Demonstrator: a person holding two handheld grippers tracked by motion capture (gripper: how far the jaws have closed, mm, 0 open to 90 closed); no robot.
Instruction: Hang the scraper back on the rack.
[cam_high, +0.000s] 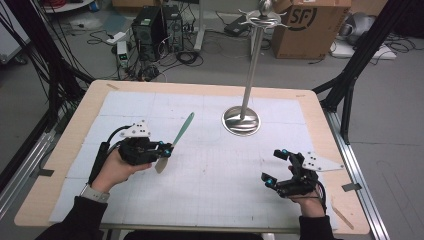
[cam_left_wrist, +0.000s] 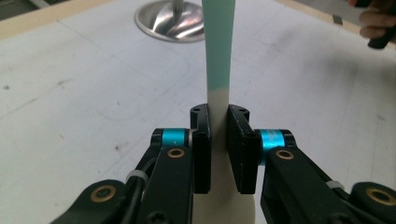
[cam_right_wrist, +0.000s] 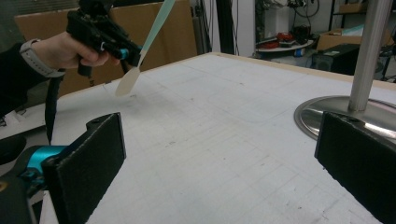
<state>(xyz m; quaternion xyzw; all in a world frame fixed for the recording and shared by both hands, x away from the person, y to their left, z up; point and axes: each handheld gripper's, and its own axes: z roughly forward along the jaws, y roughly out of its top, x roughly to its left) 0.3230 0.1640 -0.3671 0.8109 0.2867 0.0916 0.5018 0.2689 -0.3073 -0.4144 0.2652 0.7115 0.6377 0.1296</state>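
Clamping the spatula (cam_high: 172, 145) left of the metal stand (cam_high: 241, 120), the left gripper (cam_high: 164, 149) could let it twist loose; the right gripper (cam_high: 276, 166) gapes, holding nothing.

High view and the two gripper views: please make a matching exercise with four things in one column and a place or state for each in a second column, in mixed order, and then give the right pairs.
Things:
1. left hand-held gripper
2. right hand-held gripper
3. spatula
4. metal stand

States or places:
A. stands upright on its round base at the far middle of the table
B. open, holding nothing
C. mint green handle, pale blade, lifted off the table
D. shut on a thin handle

Pairs: 1-D, 2-B, 3-C, 4-A
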